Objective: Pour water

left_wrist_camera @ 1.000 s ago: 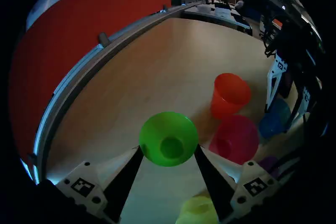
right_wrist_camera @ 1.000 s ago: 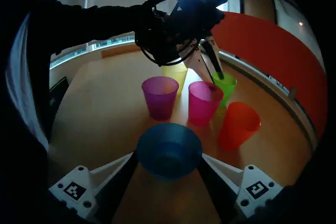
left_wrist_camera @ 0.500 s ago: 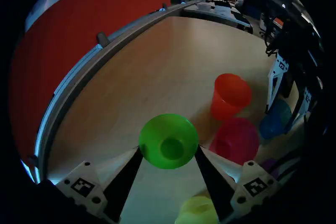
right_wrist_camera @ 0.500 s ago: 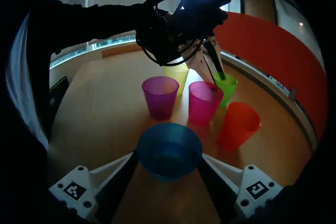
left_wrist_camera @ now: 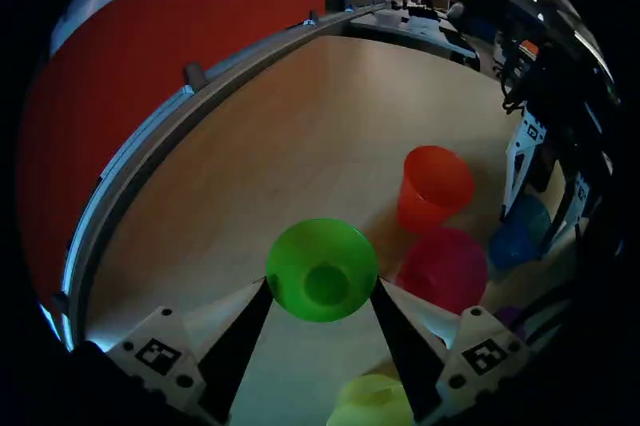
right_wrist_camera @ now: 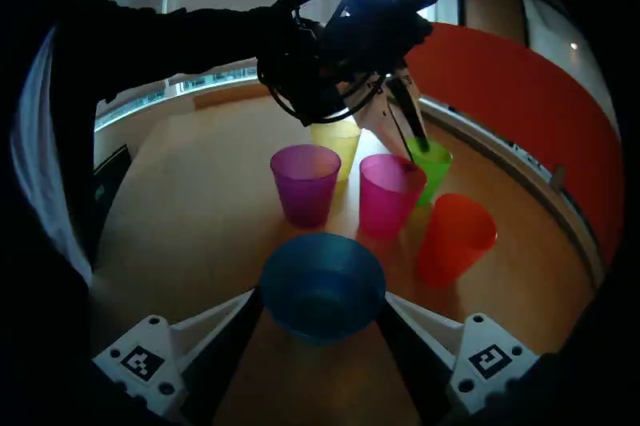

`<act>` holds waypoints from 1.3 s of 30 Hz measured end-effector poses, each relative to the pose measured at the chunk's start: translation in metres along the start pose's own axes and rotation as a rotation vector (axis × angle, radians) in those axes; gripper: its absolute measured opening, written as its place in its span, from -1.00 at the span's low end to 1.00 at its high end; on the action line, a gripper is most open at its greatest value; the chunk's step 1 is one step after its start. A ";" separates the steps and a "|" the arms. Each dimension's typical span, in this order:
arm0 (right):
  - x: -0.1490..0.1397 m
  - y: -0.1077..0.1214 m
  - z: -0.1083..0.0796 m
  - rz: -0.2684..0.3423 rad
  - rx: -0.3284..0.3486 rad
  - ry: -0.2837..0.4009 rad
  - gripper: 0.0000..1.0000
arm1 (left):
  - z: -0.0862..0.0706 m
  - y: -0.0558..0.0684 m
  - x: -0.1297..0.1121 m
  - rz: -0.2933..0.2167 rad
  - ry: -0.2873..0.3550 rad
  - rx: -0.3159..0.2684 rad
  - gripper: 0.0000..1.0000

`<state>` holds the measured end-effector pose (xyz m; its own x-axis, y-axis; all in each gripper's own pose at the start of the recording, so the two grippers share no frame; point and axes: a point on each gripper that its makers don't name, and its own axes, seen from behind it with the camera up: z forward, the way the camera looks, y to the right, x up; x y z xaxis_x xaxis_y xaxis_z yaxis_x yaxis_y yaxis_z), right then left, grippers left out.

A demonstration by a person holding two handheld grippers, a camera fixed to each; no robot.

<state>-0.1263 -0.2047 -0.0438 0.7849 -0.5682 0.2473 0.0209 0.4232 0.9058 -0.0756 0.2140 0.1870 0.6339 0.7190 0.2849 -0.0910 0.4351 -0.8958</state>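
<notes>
The left claw [left_wrist_camera: 322, 282] is closed narrowly on a green cup [left_wrist_camera: 322, 266], one finger pressing each side just under the rim. The cup stands upright with its long axis vertical and its mouth open to the camera above. From the right gripper view it sits at the far end of the group, just beside the pink cup [right_wrist_camera: 390, 194].

The right claw [right_wrist_camera: 322, 294] grips a blue cup [right_wrist_camera: 322, 298] in the same way, upright and mouth up, low over the wooden bench [right_wrist_camera: 200, 210]. Whether either cup rests on the bench I cannot tell.

Between the two held cups stand an orange cup [right_wrist_camera: 454, 238], a purple cup [right_wrist_camera: 305, 184] and a yellow cup [right_wrist_camera: 336, 138], all upright.
</notes>
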 end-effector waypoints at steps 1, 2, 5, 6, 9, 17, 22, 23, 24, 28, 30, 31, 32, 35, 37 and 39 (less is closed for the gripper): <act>0.000 0.000 0.000 0.000 0.000 0.000 0.99 | 0.000 0.000 0.000 0.002 0.002 0.002 0.70; 0.000 0.000 0.000 0.000 -0.001 0.000 0.99 | 0.000 0.000 0.001 0.003 0.004 0.003 0.70; 0.000 0.001 0.001 0.002 -0.003 0.000 0.99 | 0.000 0.000 0.000 0.004 0.005 0.003 0.69; 0.000 0.001 0.001 0.002 -0.003 0.000 0.99 | 0.000 0.000 -0.001 0.004 0.005 0.002 0.69; 0.000 0.001 0.001 0.006 -0.005 0.001 0.94 | -0.001 0.001 -0.002 0.009 0.003 0.000 0.69; 0.001 0.002 0.002 0.013 -0.007 0.004 0.77 | -0.001 0.001 -0.004 0.016 0.002 0.003 0.69; 0.002 -0.001 0.002 0.005 0.001 0.012 0.76 | -0.001 0.001 -0.004 0.019 0.003 0.005 0.69; 0.002 -0.001 0.001 0.005 0.003 0.013 0.75 | -0.001 0.001 -0.004 0.019 0.003 0.005 0.69; 0.001 -0.002 0.001 0.006 0.005 0.014 0.75 | -0.001 0.001 -0.004 0.020 0.003 0.005 0.69; 0.002 -0.003 0.000 0.009 0.007 0.019 0.74 | -0.001 0.001 -0.003 0.022 0.004 0.008 0.69; 0.002 -0.003 0.000 0.012 0.006 0.023 0.75 | -0.002 0.001 -0.003 0.024 0.004 0.009 0.69; 0.004 -0.003 -0.001 0.014 0.006 0.028 0.74 | -0.002 0.001 -0.003 0.024 0.005 0.010 0.69; 0.005 -0.003 -0.001 0.017 0.005 0.033 0.74 | -0.002 0.001 -0.003 0.024 0.006 0.010 0.69; 0.009 -0.002 -0.003 0.023 0.002 0.047 0.74 | -0.004 -0.001 -0.001 0.021 0.013 0.016 0.69; 0.012 -0.001 -0.003 0.026 -0.001 0.053 0.74 | -0.006 -0.002 0.000 0.019 0.019 0.019 0.69; 0.013 0.000 -0.004 0.028 -0.004 0.058 0.74 | -0.008 -0.003 0.002 0.017 0.025 0.022 0.69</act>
<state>-0.1133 -0.2096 -0.0421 0.8199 -0.5142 0.2516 0.0012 0.4411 0.8975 -0.0678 0.2095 0.1875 0.6513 0.7126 0.2610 -0.1182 0.4349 -0.8927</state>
